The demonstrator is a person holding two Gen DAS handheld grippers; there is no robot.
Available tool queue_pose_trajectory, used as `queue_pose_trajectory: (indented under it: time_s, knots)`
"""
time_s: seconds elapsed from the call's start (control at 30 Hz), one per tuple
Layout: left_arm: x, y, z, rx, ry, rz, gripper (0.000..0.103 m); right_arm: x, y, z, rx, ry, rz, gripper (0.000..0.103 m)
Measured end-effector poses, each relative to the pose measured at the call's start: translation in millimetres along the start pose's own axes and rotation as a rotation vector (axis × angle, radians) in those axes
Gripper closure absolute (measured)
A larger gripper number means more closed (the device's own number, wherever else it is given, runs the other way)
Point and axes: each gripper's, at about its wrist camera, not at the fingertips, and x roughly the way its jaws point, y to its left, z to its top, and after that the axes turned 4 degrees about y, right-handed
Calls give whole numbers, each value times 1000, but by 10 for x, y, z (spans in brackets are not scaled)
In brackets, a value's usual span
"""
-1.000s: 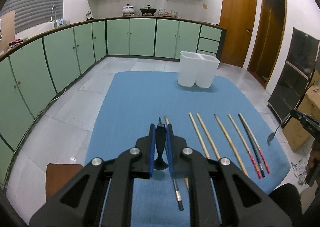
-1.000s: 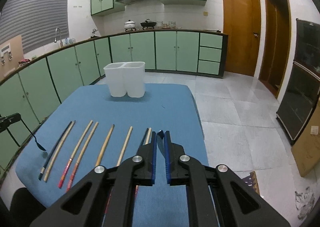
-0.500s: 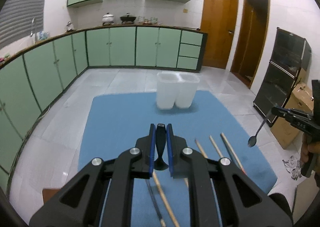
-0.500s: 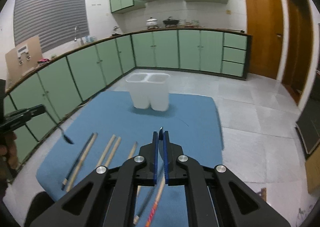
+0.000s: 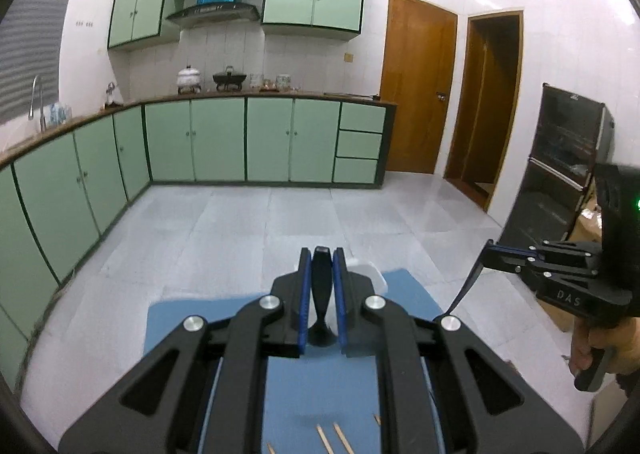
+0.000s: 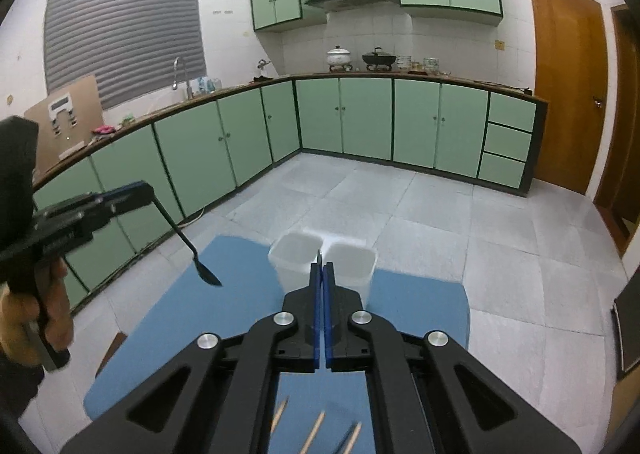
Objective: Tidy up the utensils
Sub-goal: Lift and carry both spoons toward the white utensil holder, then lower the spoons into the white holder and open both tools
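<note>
In the left wrist view, the left gripper (image 5: 321,268) had its blue-padded jaws pinched on the thick handle of a black spoon (image 5: 321,294), which hung down between the fingers with its bowl end low. Just past the fingertips a sliver of the white plastic two-compartment utensil holder (image 5: 366,268) showed, standing on the blue table mat (image 5: 188,320). At the bottom edge, the tips of a few pale wooden chopsticks (image 5: 324,440) lay on the mat. To the right, the right gripper (image 5: 490,254) was held out level by the person's right hand (image 5: 608,346), a thin dark spoon handle (image 5: 466,286) slanting down from its jaws.

In the right wrist view, the right gripper (image 6: 321,266) had its jaws pressed nearly together on the thin metal handle end (image 6: 319,256) of that second spoon, just peeking above the pads. Directly ahead stood the utensil holder (image 6: 296,250), its two compartments side by side. To the left, the left gripper (image 6: 146,190), held by the left hand (image 6: 24,318), carried the black spoon (image 6: 188,246) angled downward, bowl above the mat's left part, well apart from the holder. Chopstick tips (image 6: 318,428) lay below the gripper on the mat (image 6: 420,306).
</note>
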Motion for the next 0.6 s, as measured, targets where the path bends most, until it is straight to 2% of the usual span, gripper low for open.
queue_pose_trajectory:
  time_s: [0.13,0.27,0.4,0.5,0.6]
  knots:
    - [433,-6,244,-18,9,-4,93,327,-102,332,28,-2,4,102]
    - [829,-6,350,-9,34,8,93,673,-178,479,28,3,-4,102]
    - [1284,37,255,-11,100,23,93,1087,-258,466,43,38,16,102]
    - [1545,42,54,-12,148,26,93,1329,-247,414,34,64,20,102]
    - [1648,134,-73,-28,172,36,92,1460,-226,325,18,88,12,102]
